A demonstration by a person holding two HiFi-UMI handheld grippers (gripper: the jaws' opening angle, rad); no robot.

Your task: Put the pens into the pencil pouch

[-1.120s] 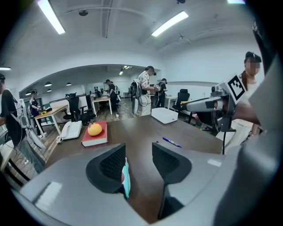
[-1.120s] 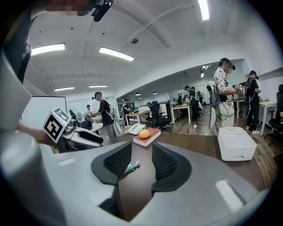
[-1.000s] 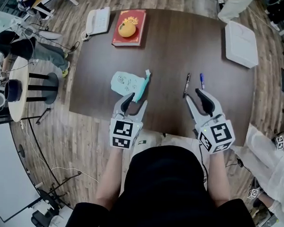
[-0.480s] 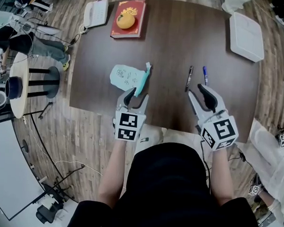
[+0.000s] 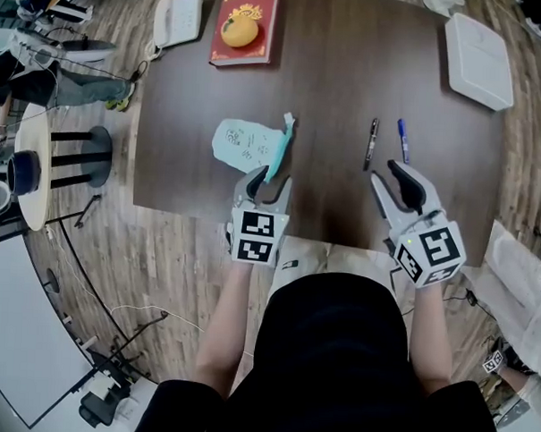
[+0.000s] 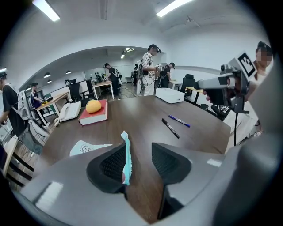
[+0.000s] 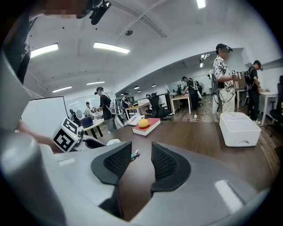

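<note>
Mint pencil pouch (image 5: 247,145) (teal zip), black pen (image 5: 371,142), blue pen (image 5: 403,140), left gripper (image 5: 268,179) released, right gripper (image 5: 387,174) released

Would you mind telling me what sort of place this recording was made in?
Probably an open-plan office or lab: rows of desks with office chairs behind, ceiling strip lights, and a desk telephone on the brown table.
</note>
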